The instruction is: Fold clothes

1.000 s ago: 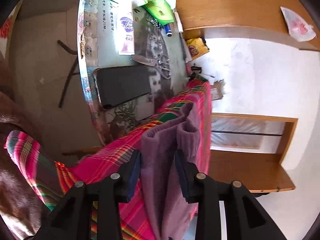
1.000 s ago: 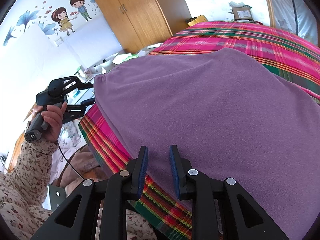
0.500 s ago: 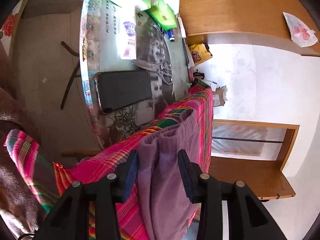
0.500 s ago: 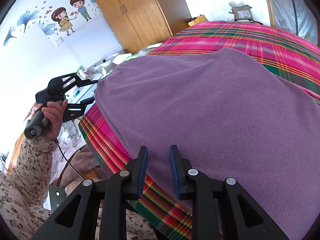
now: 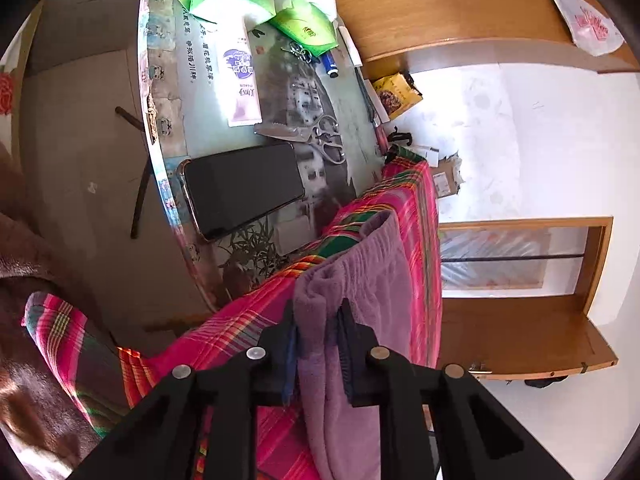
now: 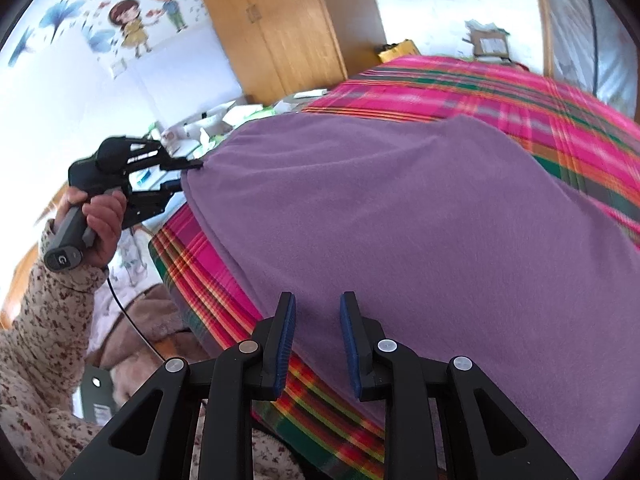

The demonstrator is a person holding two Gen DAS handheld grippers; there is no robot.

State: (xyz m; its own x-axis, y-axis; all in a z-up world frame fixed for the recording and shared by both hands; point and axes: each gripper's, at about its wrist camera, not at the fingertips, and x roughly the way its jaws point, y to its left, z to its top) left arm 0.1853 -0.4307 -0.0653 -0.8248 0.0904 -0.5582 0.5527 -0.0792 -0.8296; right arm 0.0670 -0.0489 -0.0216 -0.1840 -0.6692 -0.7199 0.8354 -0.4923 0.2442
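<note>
- Left wrist view, nearest: the left gripper (image 5: 316, 344) is seen with its jaws just closed in on a corner of the purple garment (image 5: 360, 280); the fleece is bunched between the pads, so the corner is judged clamped.
- Right wrist view, nearest: the right gripper (image 6: 318, 340) is held with its pads apart over the near edge of the purple garment (image 6: 400, 220); nothing is pinched, the cloth lying under the fingers only.
- Garment position: it is spread flat on the plaid bedcover (image 6: 460, 84), its near edge running close along the bed's edge and its left corner at the bed's corner, where the left gripper (image 6: 188, 176) is seen in the person's hand (image 6: 100, 220).
- Risk, judged: with one corner held and the other not, a lift would be lopsided and the fleece would skew or drag; a thick bunched fold may also slip from the pads.
- Risk, judged: the bedcover may be caught with the fleece if the right pads are closed too low.
- Further off: a cluttered table (image 5: 168, 80) stands just beside the bed corner, with a phone (image 5: 244, 188) and scissors (image 5: 324, 140) on it; a wide leftward swing could strike them.
- Open room: bare bedcover is left beyond the garment towards the wardrobe (image 6: 276, 32), free for folding away.
</note>
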